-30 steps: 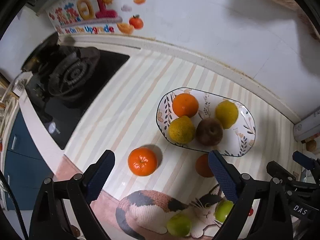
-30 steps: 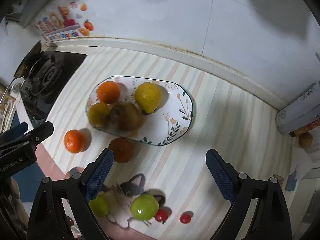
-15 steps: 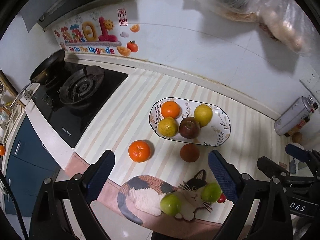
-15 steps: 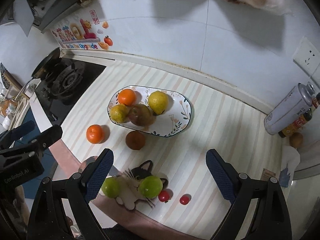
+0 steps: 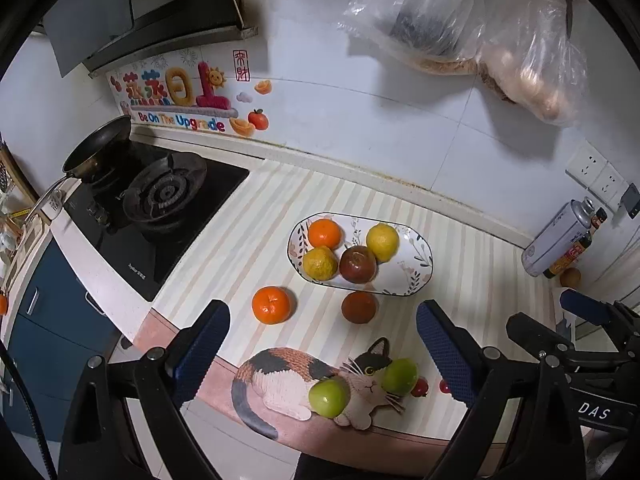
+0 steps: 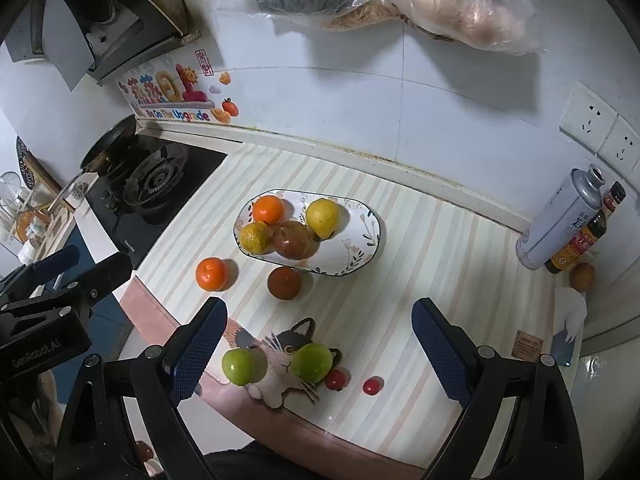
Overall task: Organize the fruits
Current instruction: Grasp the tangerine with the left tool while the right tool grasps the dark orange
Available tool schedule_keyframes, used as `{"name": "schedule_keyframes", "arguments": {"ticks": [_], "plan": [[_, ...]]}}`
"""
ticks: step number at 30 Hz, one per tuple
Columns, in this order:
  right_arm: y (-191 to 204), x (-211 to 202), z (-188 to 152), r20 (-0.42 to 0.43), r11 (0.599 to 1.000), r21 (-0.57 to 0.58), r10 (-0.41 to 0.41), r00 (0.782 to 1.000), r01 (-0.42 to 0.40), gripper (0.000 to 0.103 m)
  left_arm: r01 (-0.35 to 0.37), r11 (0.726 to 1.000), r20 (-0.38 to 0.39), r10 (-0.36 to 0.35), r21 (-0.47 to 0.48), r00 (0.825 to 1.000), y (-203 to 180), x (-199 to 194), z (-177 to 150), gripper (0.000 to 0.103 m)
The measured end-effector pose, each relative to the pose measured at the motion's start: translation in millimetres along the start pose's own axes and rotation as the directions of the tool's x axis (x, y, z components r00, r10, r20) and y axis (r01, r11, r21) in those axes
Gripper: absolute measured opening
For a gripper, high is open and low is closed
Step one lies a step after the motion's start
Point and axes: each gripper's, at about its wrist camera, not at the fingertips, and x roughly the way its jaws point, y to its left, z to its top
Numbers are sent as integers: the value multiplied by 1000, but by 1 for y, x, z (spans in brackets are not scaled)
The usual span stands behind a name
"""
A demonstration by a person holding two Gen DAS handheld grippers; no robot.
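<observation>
Fruits lie past your left tongs (image 5: pixel 320 344) and right tongs (image 6: pixel 318 340), both spread wide and empty: four on the plate (image 6: pixel 360 256), the rest loose on the bench (image 6: pixel 440 264). The wall sticker (image 5: pixel 180 120) reads "Be On The Upgrade".

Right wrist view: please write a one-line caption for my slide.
Open right gripper above a striped counter: four fruits on the oval plate, others loose beside it.
</observation>
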Motion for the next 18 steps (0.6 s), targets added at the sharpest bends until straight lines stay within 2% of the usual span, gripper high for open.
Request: {"name": "schedule_keyframes", "arguments": {"ticks": [5, 9, 12, 15, 18], "plan": [[-1, 0, -1, -1, 1000, 14, 18, 1000, -18, 96, 5, 1000, -2, -5, -7, 1000, 1, -3, -1, 96], [-4, 13, 0, -33, 998, 39, 43, 999, -42, 96, 16, 1000, -26, -16, -22, 1000, 5, 4, -3, 96], [-7, 43, -2, -98, 996, 64, 68, 993, -62, 96, 11, 999, -67, -14, -46, 998, 15, 19, -6, 96], [-9, 85, -9, -185, 993, 88, 89, 979, -74, 96, -49, 997, -122, 41, -60, 992, 35, 44, -11, 100], [-8, 133, -17, -259, 984, 133, 147, 955, -115, 96, -117, 989, -191, 98, -95, 977, 67, 78, -15, 100]]}}
